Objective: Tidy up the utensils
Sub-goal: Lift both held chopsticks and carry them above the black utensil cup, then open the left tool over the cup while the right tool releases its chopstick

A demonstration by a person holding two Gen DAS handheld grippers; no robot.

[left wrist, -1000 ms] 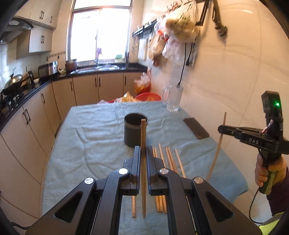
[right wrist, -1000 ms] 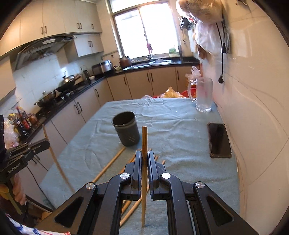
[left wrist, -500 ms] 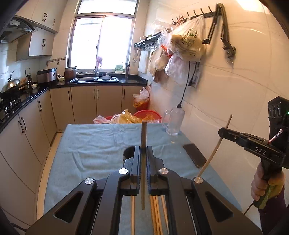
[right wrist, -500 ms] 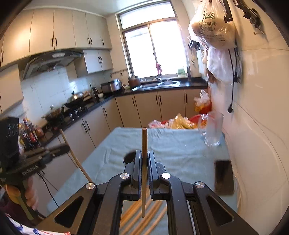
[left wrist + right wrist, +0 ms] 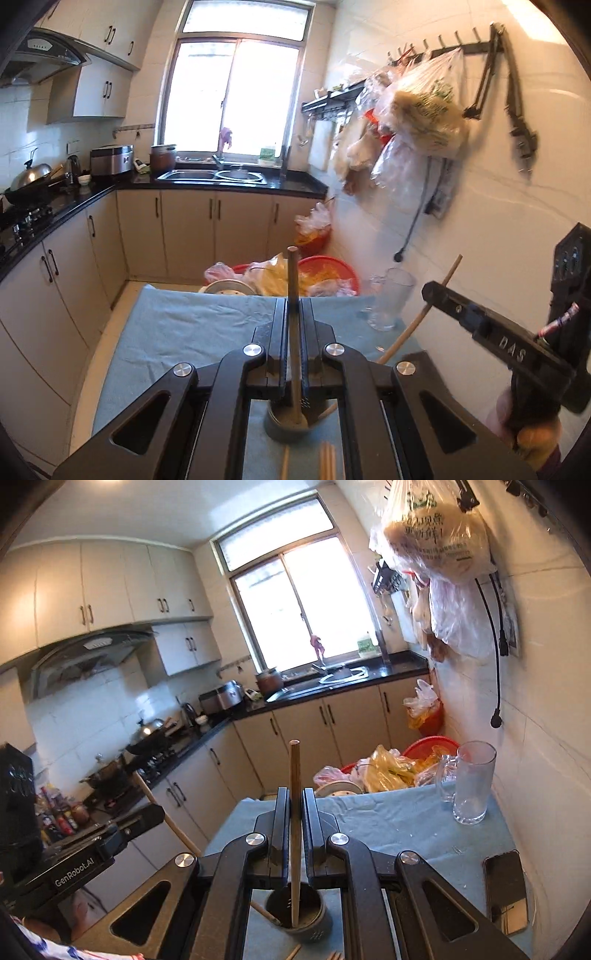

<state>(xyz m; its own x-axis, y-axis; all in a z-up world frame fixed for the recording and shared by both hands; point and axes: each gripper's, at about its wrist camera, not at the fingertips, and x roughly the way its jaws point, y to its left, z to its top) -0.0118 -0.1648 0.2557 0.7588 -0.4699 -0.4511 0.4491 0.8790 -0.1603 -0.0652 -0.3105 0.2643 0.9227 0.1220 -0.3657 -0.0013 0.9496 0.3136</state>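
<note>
Chopstick (image 5: 293, 325) clamped upright in my left hand-held gripper (image 5: 294, 325), tip in the dark cup (image 5: 286, 430) on the blue-clothed worktop (image 5: 184, 332), second chopstick (image 5: 294, 812) clamped in my right hand-held gripper (image 5: 295, 816) over the same cup, loose chopsticks (image 5: 327, 459) lying nearby.

- Blue cloth (image 5: 399, 823) on table
- Dark grey cup (image 5: 297, 921)
- Brown chopstick (image 5: 294, 812)
- Red basin (image 5: 328, 273)
- Black phone (image 5: 505, 890)
- Beige cabinets (image 5: 207, 229)
</note>
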